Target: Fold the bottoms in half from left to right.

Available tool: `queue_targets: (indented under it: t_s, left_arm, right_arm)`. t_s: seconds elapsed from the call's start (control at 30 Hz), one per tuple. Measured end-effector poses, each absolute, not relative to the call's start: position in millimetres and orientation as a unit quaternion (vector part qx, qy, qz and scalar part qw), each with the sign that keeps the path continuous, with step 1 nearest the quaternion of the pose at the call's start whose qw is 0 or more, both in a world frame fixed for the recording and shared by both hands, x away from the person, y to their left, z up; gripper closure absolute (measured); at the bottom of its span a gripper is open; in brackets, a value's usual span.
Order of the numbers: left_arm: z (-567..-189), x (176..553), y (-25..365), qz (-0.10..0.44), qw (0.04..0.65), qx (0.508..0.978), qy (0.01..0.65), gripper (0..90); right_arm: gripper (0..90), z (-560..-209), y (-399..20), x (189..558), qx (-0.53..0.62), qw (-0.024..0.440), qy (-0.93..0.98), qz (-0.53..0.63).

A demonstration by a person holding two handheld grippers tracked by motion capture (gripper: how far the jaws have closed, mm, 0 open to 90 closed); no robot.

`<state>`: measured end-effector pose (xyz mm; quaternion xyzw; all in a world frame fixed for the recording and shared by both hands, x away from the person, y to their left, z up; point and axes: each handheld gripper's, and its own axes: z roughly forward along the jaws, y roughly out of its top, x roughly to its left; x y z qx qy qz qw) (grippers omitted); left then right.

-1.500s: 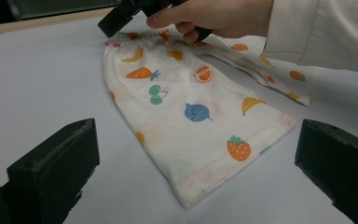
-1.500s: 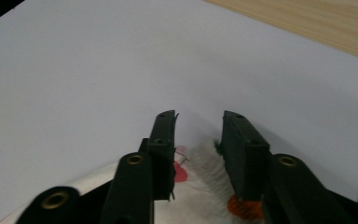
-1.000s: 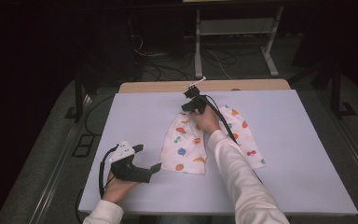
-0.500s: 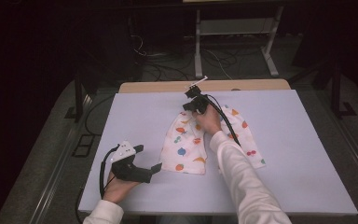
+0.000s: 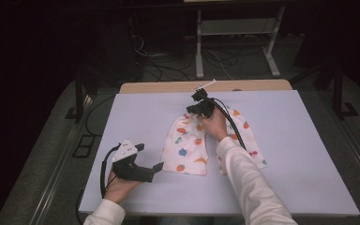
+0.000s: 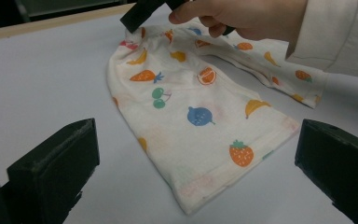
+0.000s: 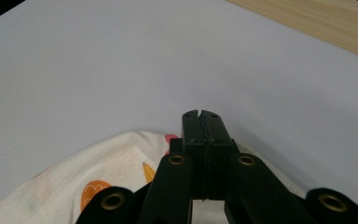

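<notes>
A white cloth printed with small fruits (image 5: 187, 145) lies crumpled in the middle of the pale table (image 5: 300, 140). My right gripper (image 5: 189, 110) sits at the cloth's far edge with its jaws pressed together. In the right gripper view those jaws (image 7: 201, 114) stand closed over the cloth (image 7: 74, 186), which rises up to them and looks pinched at its edge. In the left gripper view the cloth (image 6: 200, 116) bunches up under the right hand (image 6: 242, 18). My left gripper (image 5: 149, 157) rests near the front left, open wide, jaws pointing at the cloth's near hem without touching it.
A wooden strip (image 5: 168, 87) runs along the table's far edge. Behind it on the dark floor stand a metal frame (image 5: 199, 47) and loose cables. Bare table surface lies left and right of the cloth.
The right hand and its gripper have shifted a little to the right along the cloth's far edge, drawing the fabric's top with them. The left gripper has stayed put.
</notes>
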<state>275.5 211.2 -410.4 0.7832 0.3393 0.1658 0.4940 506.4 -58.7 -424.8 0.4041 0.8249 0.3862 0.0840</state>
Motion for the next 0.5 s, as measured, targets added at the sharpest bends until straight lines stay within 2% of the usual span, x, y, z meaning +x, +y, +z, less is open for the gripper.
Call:
queue_targets:
  t_s: [0.5]
  left_arm:
    - [-399.9,288.4,204.0,0.165,0.479,0.793,0.338,0.0]
  right_arm:
    - [88.3,-416.6,-75.5,497.5,0.410,0.088,0.813,0.403]
